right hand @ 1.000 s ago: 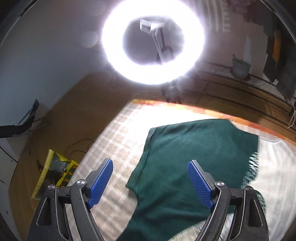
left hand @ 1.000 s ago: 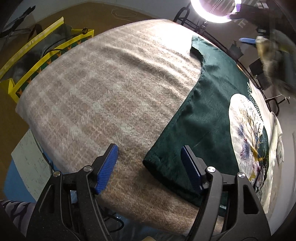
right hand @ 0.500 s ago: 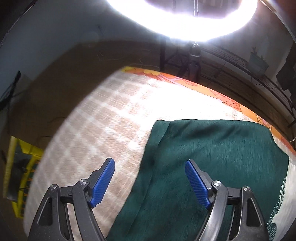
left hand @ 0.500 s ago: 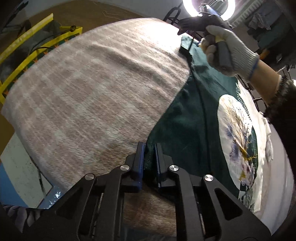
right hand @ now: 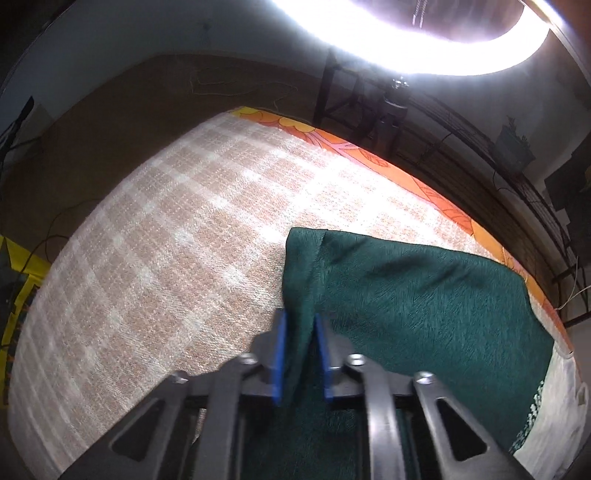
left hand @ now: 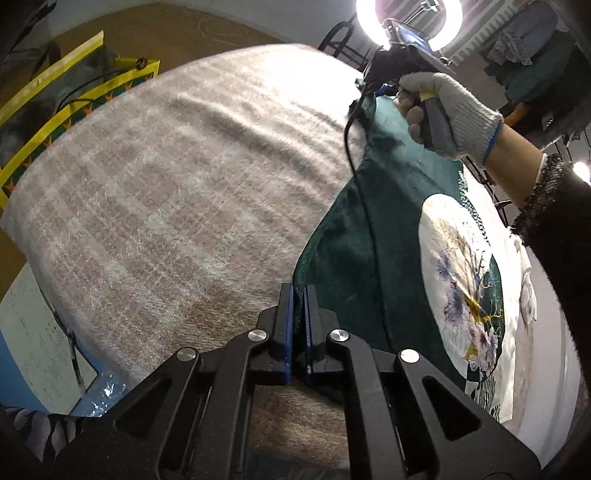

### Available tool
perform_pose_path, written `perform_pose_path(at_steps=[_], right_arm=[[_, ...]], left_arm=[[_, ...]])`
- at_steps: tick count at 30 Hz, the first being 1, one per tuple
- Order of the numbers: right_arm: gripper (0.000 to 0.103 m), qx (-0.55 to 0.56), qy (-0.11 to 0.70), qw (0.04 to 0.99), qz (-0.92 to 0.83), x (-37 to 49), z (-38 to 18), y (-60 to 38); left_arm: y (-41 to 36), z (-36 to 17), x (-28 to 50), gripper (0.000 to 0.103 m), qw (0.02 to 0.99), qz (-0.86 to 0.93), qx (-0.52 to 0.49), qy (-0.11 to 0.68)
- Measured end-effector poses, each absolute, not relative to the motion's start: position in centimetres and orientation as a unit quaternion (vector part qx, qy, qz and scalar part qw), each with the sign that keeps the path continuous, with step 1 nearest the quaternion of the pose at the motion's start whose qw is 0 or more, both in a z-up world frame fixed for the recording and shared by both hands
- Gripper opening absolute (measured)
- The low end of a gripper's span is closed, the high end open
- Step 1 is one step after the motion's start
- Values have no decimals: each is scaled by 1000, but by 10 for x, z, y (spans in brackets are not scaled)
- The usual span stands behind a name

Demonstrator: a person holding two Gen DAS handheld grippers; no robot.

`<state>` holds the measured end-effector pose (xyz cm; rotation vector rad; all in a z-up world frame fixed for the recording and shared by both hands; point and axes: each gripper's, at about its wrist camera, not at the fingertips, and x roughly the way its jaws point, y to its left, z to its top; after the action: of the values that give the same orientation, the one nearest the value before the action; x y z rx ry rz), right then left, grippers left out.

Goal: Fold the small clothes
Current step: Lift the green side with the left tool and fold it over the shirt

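A dark green T-shirt (left hand: pixel 354 236) with a white round tree print (left hand: pixel 461 280) lies on a beige checked blanket (left hand: pixel 177 192). My left gripper (left hand: pixel 299 295) is shut on the near sleeve edge of the shirt. The right gripper, held by a gloved hand (left hand: pixel 443 110), is at the far sleeve. In the right wrist view my right gripper (right hand: pixel 299 332) has its blue pads (right hand: pixel 277 354) pinched on the sleeve edge of the green shirt (right hand: pixel 406 302).
The blanket (right hand: pixel 166 240) covers a table with an orange patterned border (right hand: pixel 369 151) at the far edge. A ring light (left hand: pixel 406 22) stands beyond the table. A yellow-edged mat (left hand: pixel 55 110) lies on the floor to the left.
Both grippers came down to the shirt's left edge and closed on it, the left first, then the right on the far sleeve. The fabric edge is slightly lifted now.
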<state>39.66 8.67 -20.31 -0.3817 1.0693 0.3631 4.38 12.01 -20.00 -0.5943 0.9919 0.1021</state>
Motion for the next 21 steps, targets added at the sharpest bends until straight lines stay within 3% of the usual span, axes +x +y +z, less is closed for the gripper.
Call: perform_pose_path(at_steps=[8, 21], right_arm=[[1, -117, 483, 845, 197, 397, -174, 41], [1, 44, 441, 872, 206, 390, -143, -113]], left_arm=[[104, -176, 40, 2, 855, 14, -265, 445], [29, -149, 41, 2, 869, -82, -215, 438]])
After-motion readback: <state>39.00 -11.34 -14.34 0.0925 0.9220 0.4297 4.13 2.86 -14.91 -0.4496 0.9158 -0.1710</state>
